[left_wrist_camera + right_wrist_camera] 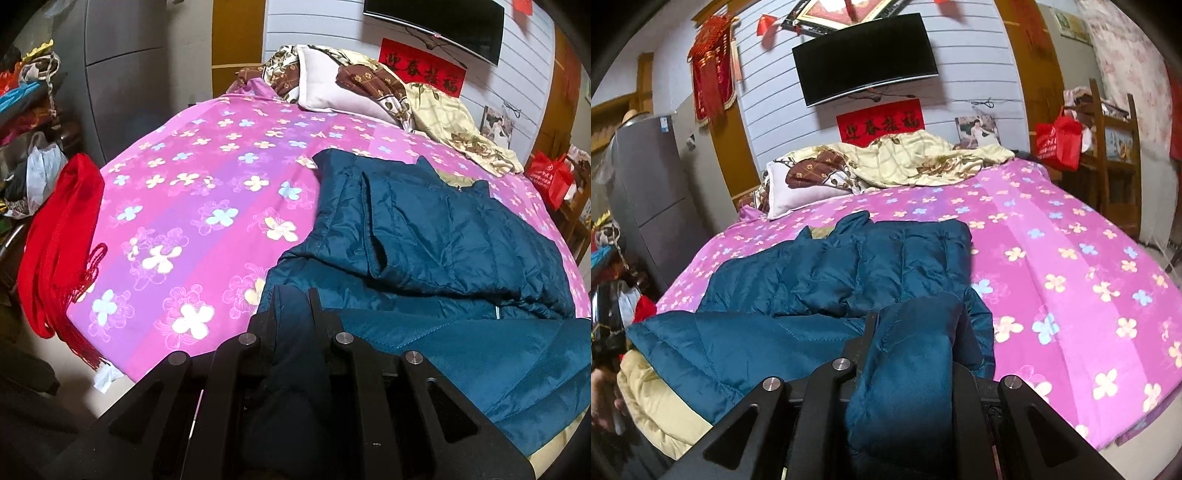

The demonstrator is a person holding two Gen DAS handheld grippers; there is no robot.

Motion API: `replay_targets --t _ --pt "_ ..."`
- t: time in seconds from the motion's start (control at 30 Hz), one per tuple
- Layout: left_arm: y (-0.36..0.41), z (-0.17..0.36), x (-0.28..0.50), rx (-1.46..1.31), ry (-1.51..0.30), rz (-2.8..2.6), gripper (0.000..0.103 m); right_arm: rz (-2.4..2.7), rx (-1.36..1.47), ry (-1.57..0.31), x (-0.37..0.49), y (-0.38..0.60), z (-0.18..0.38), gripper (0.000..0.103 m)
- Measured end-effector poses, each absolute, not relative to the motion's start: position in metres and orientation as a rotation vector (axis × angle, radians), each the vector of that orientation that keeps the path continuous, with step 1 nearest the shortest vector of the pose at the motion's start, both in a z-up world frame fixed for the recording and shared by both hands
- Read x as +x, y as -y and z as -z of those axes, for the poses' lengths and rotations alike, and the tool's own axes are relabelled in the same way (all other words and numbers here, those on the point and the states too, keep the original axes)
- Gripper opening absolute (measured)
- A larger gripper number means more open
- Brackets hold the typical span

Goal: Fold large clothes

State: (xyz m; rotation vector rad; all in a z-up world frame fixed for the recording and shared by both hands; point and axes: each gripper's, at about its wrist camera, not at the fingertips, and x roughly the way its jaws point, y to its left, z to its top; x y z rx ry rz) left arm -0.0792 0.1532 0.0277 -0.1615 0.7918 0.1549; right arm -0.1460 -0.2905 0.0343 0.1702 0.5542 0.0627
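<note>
A: Bed [207, 192] first: your teal jacket [443, 229] lies across its near half, hem lifted twd you.

B: Grip?

A: Left gripper [293, 314] & right gripper [912, 332] each clamped on a hem corner. Keep both level, carry hem evenly up to collar.

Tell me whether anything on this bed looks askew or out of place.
The red scarf hangs off the bed's left edge, its fringe dangling. The teal jacket lies rumpled, its near hem bunched in both tongs, left and right.
</note>
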Motion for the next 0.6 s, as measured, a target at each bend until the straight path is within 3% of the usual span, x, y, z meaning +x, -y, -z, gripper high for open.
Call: replay_targets --t 0.6 --pt "-0.1530 -0.0273 -0.0785 -0.163 -0.795 -0.156 0.011 -0.067 0.167 -0.549 -0.1533 0.2918 -0.0334 0.009"
